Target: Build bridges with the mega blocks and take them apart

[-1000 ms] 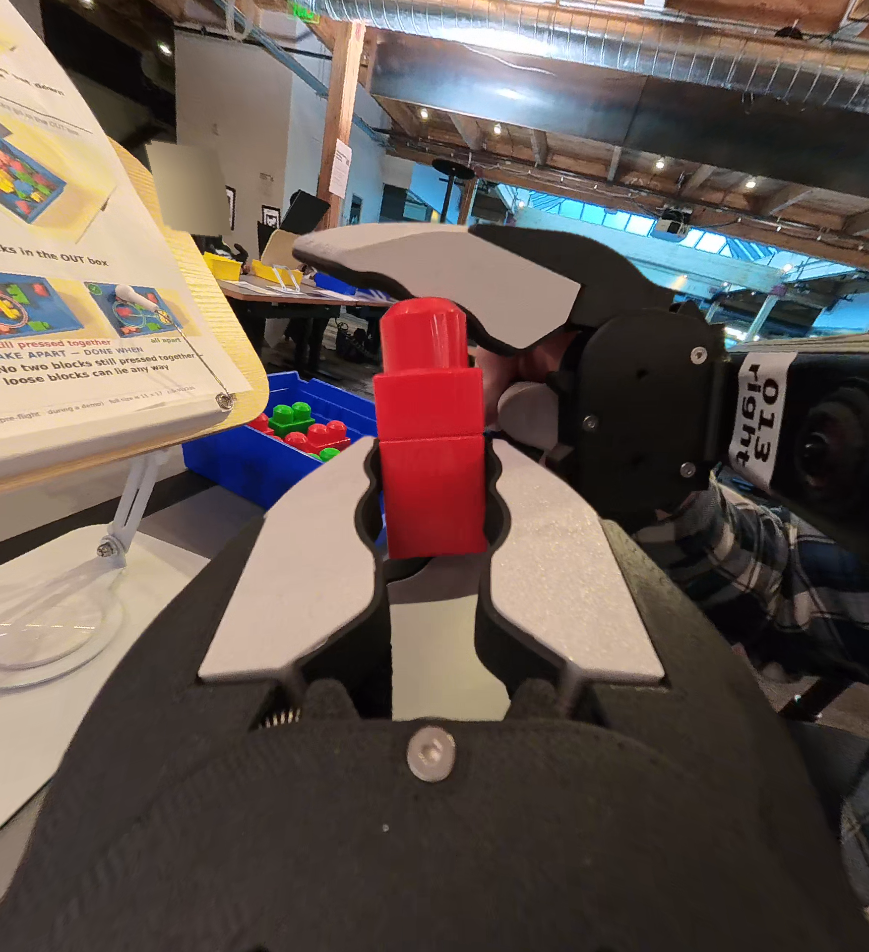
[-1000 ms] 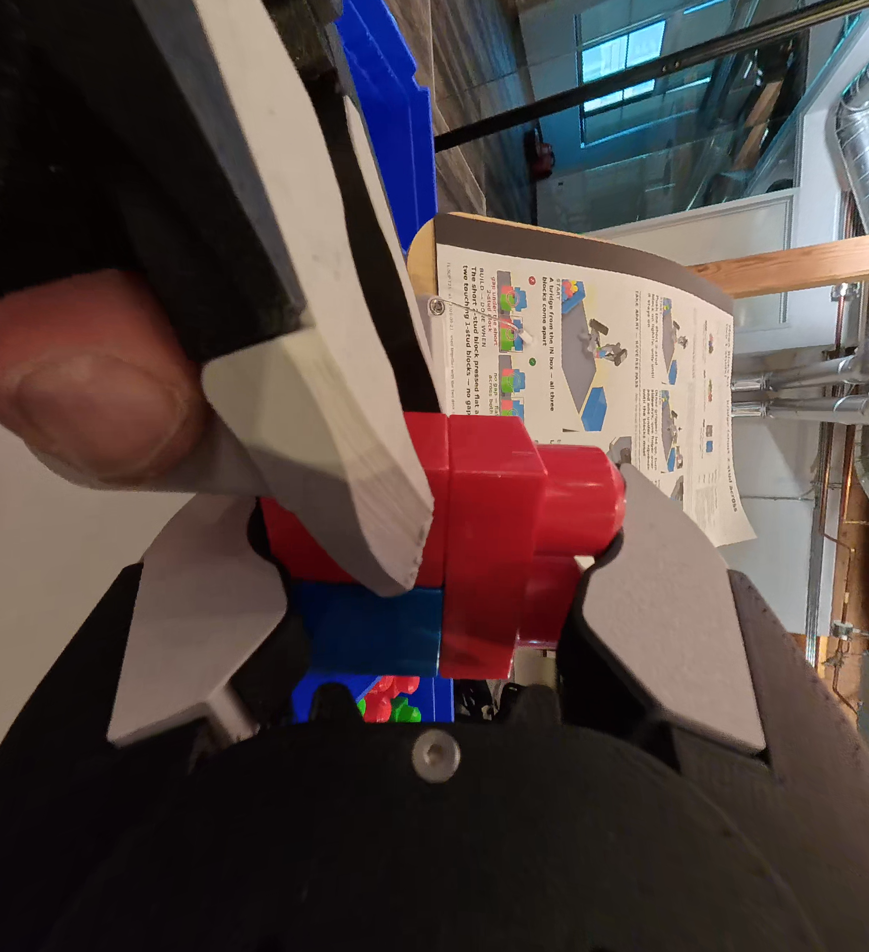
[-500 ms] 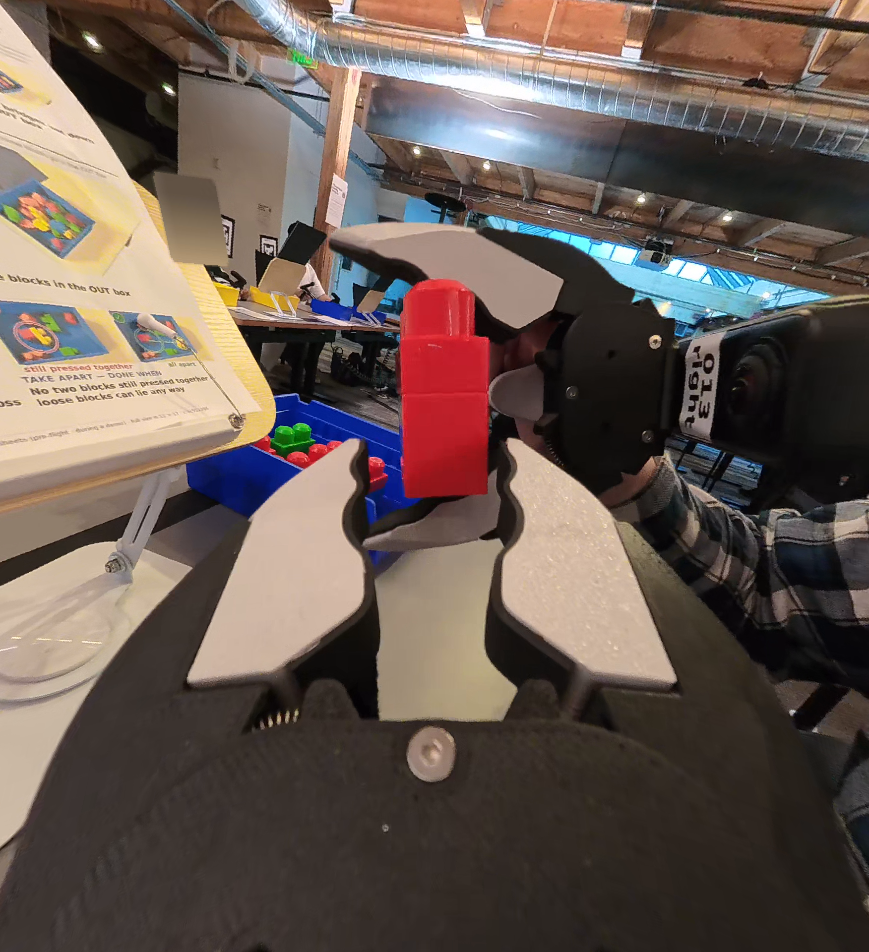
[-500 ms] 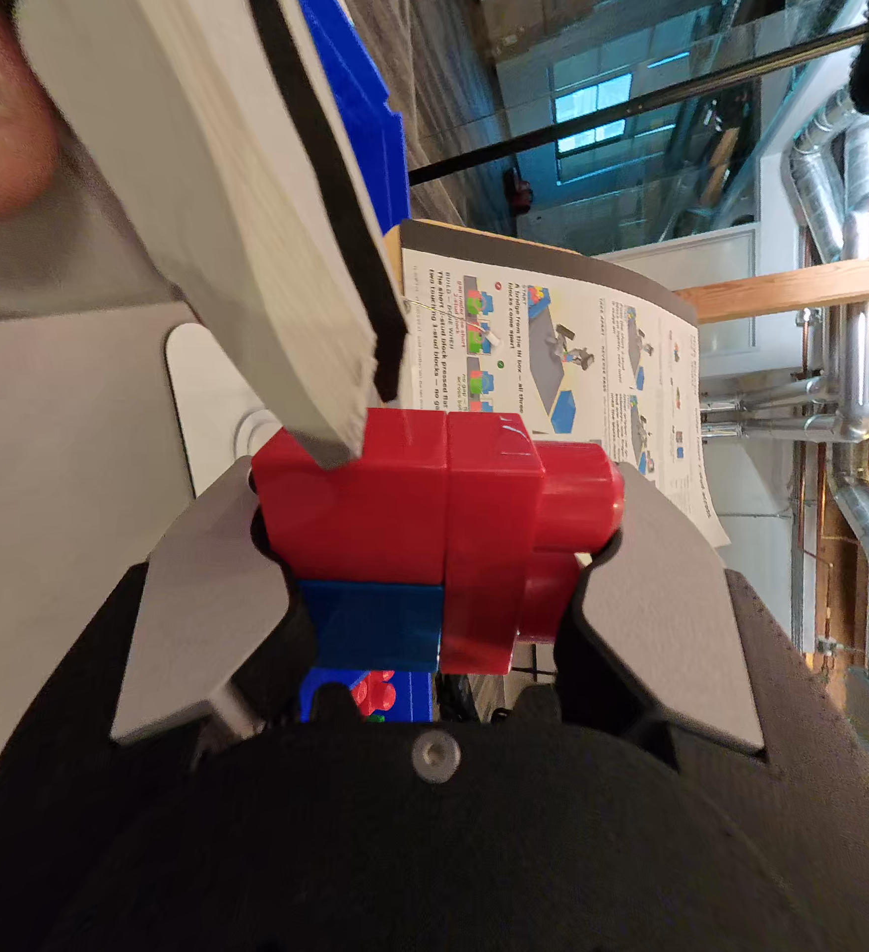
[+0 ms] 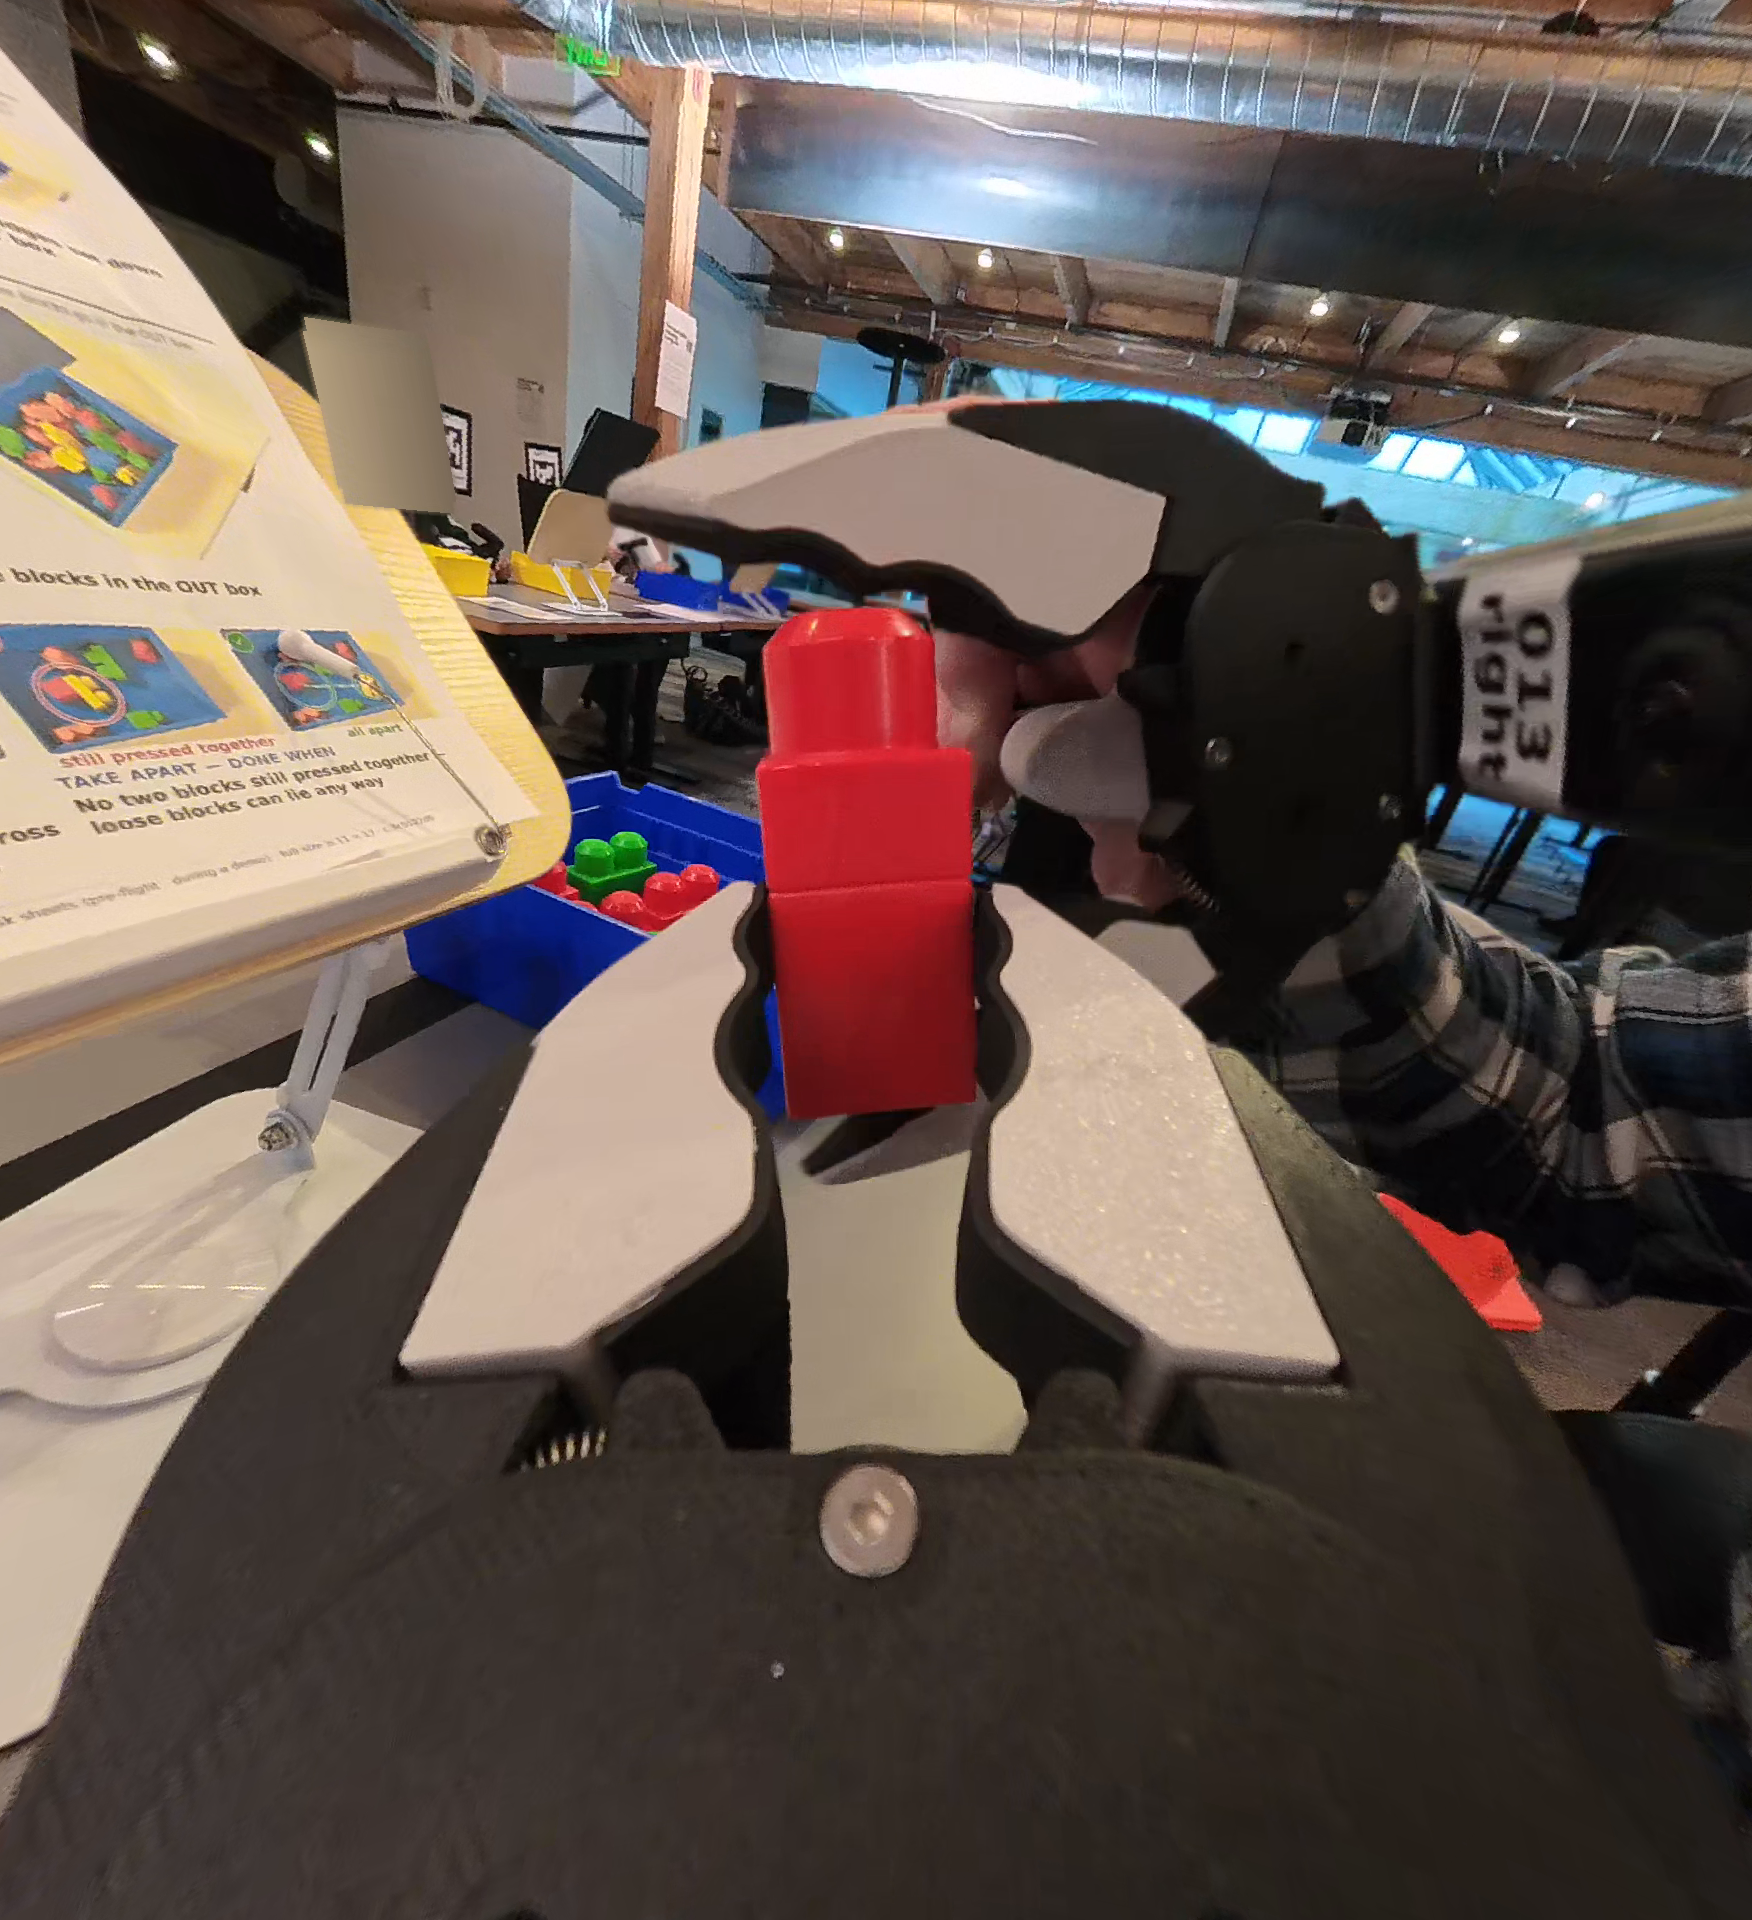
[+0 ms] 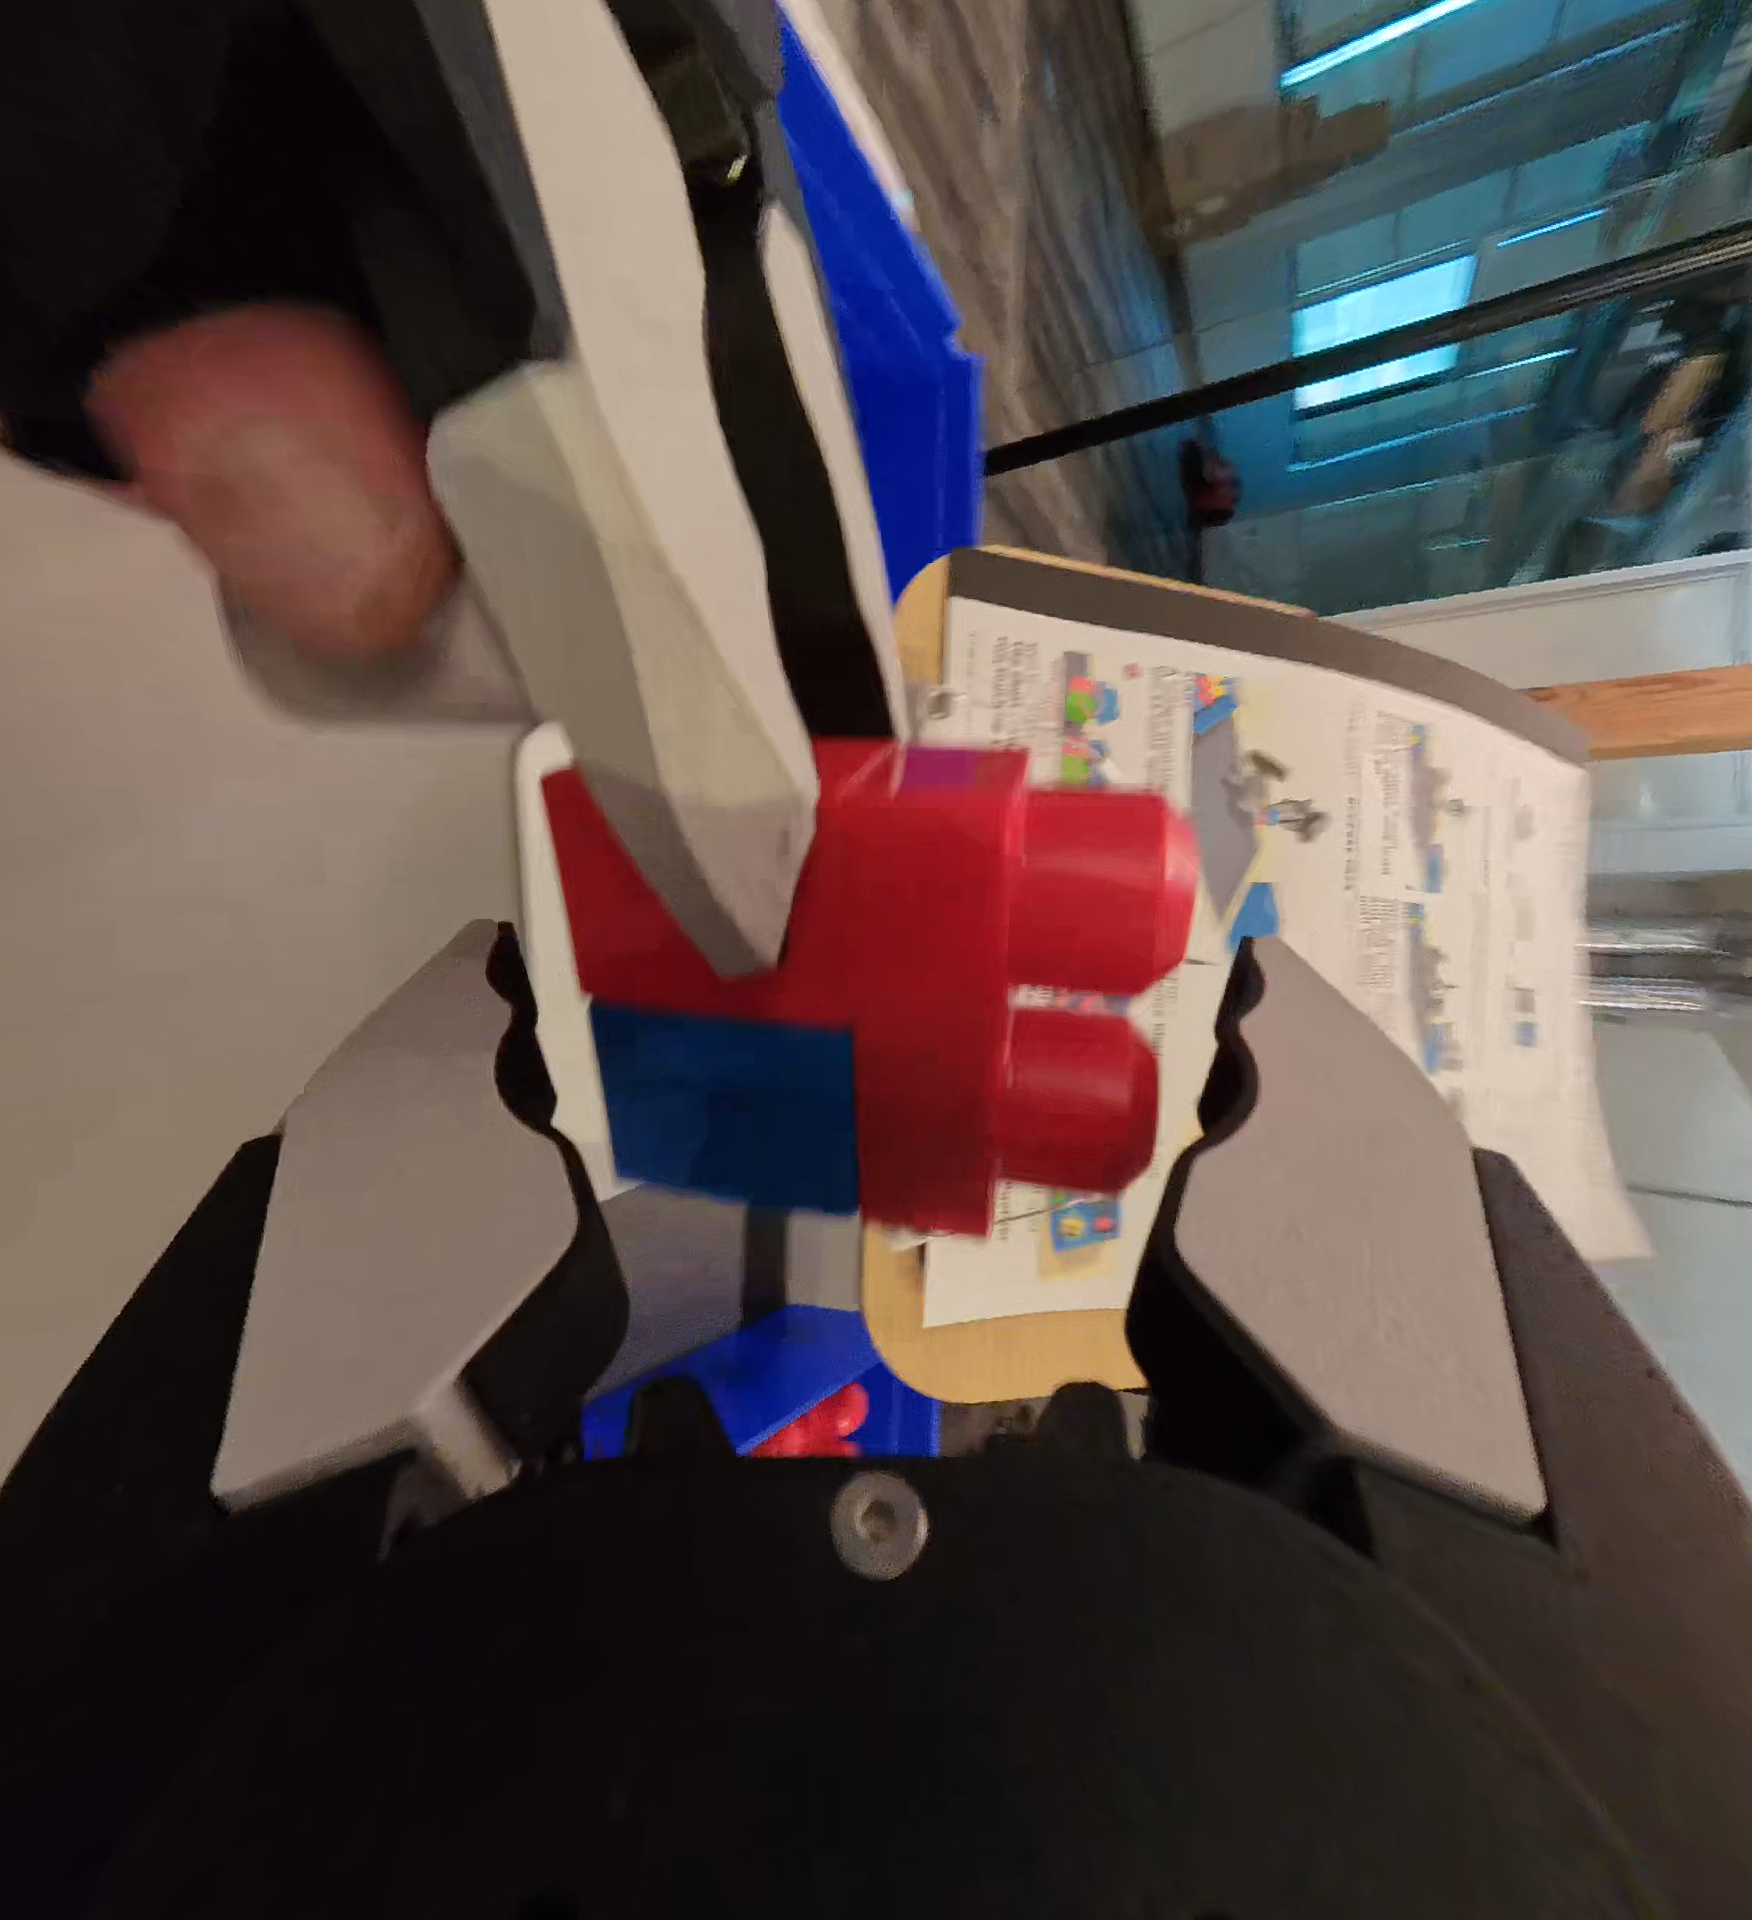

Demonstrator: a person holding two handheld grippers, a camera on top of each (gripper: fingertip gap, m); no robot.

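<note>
While the left wrist view shows only red in the stack, we find in the right wrist view a blue block (image 6: pixel 732 1107) under the wide piece, beside the red single-stud block (image 6: pixel 643 914).

Count: three joined plastic blocks, namely one blue, one narrow red, one red two-stud block (image 6: pixel 934 997) across them. In the left view a blue plastic bin (image 5: pixel 498 956) on the table holds loose pieces, one green block (image 5: pixel 610 868) and several red, number unclear. One instruction sheet on a wooden board (image 5: pixel 176 582).

Left gripper (image 5: pixel 872 997): narrowly parted, both pads pressed on the sides of the lower red block (image 5: pixel 877 1003), stack held above the table.

Right gripper (image 6: pixel 872 1049): spread wide, the stack between its fingers, clear space on both sides, nothing grasped. From the left view, its upper finger (image 5: pixel 893 509) hangs over the stud.
</note>
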